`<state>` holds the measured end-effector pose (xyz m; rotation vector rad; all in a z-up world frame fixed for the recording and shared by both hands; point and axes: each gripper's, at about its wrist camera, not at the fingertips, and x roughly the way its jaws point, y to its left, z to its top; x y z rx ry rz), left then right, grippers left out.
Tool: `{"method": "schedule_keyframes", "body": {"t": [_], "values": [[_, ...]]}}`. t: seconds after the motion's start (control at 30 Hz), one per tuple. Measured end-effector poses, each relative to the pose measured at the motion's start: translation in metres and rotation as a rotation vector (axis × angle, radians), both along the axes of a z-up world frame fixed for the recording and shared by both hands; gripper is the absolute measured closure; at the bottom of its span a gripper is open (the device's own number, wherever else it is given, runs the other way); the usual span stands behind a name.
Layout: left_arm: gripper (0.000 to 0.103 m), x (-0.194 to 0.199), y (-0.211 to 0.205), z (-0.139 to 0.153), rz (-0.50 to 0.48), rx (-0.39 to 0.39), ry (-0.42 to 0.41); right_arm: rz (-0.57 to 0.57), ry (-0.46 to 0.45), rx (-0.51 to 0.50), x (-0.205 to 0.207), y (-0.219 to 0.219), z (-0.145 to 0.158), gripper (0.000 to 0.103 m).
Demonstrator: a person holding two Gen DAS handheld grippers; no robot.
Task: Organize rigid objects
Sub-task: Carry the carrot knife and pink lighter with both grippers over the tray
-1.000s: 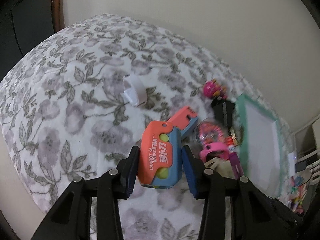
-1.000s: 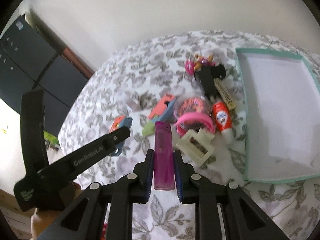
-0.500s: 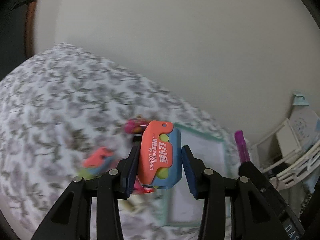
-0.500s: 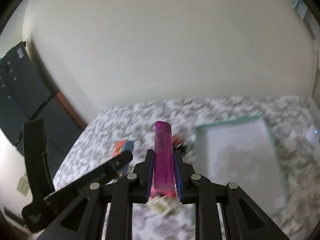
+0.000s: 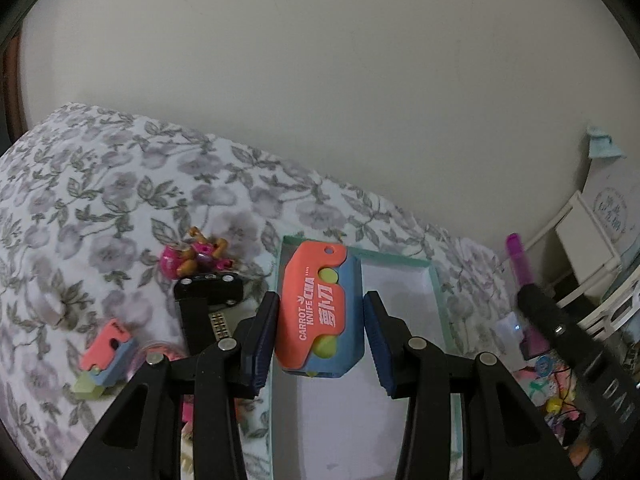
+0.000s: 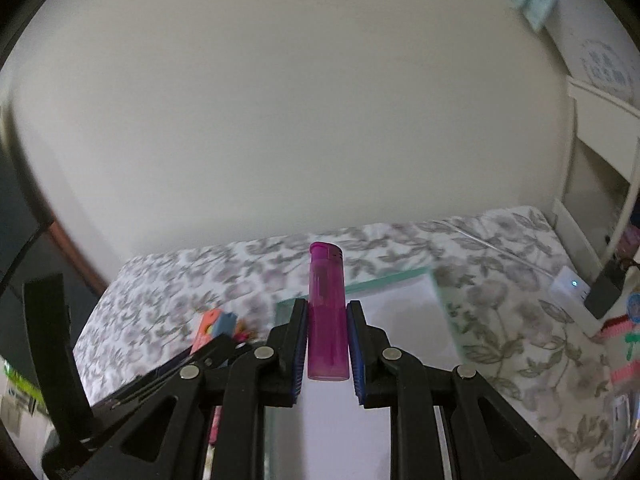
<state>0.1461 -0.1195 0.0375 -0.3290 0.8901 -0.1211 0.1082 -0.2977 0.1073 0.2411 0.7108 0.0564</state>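
Floral bedspread (image 5: 120, 184) runs up to a plain pale wall, and on it lies a shallow teal-rimmed tray (image 5: 437, 292) with a white floor. Left gripper (image 5: 322, 330) is clamped on the orange-and-blue carrot knife toy (image 5: 316, 312), pads pressing both its sides, holding it in the air over the tray's far left corner. Right gripper (image 6: 327, 346) is clamped tight on the pink lighter (image 6: 326, 320), upright between the pads, over the tray's far edge; from the left wrist view that lighter (image 5: 518, 260) pokes up just past the tray's right rim. Off the tray's left rim sits the clutter: a pink figurine (image 5: 192, 258), a black toy car (image 5: 210, 288) just beside it, and nearer the bed's left edge a second, smaller carrot knife (image 5: 106, 350).
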Motion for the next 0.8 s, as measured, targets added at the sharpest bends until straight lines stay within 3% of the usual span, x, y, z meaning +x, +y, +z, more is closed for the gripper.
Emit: {"method": "schedule_keyframes", "body": {"t": [0.2, 0.53, 0.8], "values": [[0.059, 0.017, -0.021, -0.026, -0.035, 0.032, 0.024, -0.051, 0.028, 0.015, 0.021, -0.02, -0.019, 0.083], [0.058, 0.028, -0.038, -0.057, -0.089, 0.093, 0.064, -0.076, 0.169, -0.066, 0.055, -0.025, -0.084, 0.082], [0.058, 0.025, -0.051, -0.077, -0.136, 0.153, 0.092, -0.071, 0.27, -0.149, 0.057, -0.022, -0.127, 0.082]]}}
